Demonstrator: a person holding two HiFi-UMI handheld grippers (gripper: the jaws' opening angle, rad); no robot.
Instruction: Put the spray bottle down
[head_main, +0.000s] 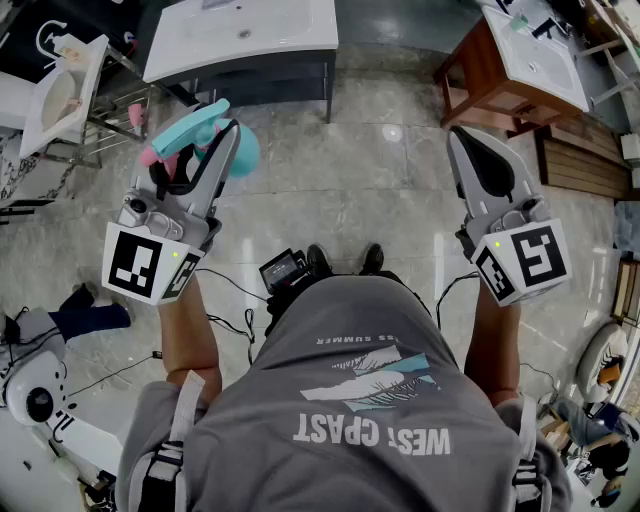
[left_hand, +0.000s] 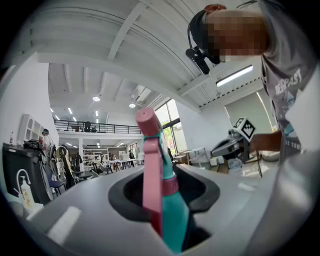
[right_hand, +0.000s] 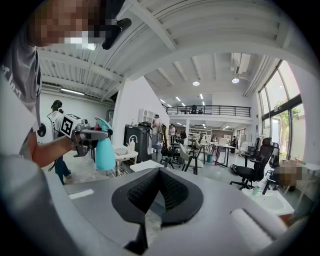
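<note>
A spray bottle (head_main: 228, 143) with a teal body and a pink trigger head is held in the air at the left, with my left gripper (head_main: 212, 150) shut on it. In the left gripper view the bottle (left_hand: 174, 212) stands upright between the jaws of that gripper (left_hand: 161, 186), its pink head rising above them. My right gripper (head_main: 468, 145) is held out level at the right, shut with nothing in it. The right gripper view shows its pads meeting at the tip (right_hand: 159, 174), and the bottle (right_hand: 105, 150) hanging from the left gripper (right_hand: 82, 134) far to the left.
A white washbasin cabinet (head_main: 240, 35) stands straight ahead on the tiled floor. A wooden stand with a basin (head_main: 520, 60) is at the right, slatted wooden boards (head_main: 585, 160) beside it. A small basin on a rack (head_main: 60, 90) is at the left. Cables trail by the person's shoes (head_main: 345, 262).
</note>
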